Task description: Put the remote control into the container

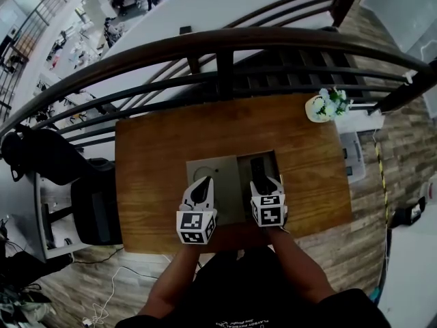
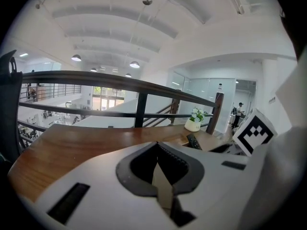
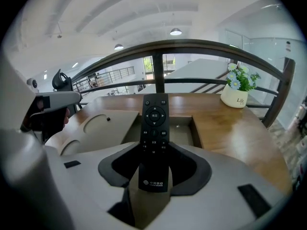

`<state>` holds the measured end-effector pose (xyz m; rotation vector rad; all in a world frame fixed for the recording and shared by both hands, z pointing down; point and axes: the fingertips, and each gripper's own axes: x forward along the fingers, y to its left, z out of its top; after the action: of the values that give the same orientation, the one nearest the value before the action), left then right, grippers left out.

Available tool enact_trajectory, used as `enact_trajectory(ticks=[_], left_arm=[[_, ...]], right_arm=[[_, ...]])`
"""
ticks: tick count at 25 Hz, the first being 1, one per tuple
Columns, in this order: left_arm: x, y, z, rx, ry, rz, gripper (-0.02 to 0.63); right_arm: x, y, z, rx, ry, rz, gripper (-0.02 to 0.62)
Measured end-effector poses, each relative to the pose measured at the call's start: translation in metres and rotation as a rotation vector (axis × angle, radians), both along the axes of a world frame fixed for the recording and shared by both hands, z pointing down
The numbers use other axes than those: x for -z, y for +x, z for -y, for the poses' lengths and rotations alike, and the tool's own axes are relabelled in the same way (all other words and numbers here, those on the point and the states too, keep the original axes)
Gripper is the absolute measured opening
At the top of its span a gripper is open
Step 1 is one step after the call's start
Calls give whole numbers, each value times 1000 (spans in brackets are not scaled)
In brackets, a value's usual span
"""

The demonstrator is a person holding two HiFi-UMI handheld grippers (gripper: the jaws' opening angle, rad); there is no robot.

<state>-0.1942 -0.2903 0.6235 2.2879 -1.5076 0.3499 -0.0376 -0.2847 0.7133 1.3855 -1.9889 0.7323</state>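
Observation:
A black remote control is clamped between the jaws of my right gripper and points forward, buttons up. In the head view the remote hangs over the open compartment of the grey container, with the right gripper at its near end. The container's open well lies right below the remote's tip. My left gripper hovers over the container's flat lid part, its jaws together with nothing between them. From the left gripper, the remote shows at the right.
The container sits on a wooden table. A white flower pot stands at the table's far right corner. A dark railing runs just behind the table. A black office chair stands to the left.

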Motion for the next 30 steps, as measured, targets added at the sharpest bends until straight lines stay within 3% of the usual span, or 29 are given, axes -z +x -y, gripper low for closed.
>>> enact_trajectory(ticks=[19, 30], left_arm=[[-13, 18, -2, -17, -35, 7, 8], [-10, 14, 0, -4, -28, 11, 8]], right_arm=[[-26, 0, 8, -10, -110, -2, 184], [-35, -3, 11, -19, -122, -11, 186]])
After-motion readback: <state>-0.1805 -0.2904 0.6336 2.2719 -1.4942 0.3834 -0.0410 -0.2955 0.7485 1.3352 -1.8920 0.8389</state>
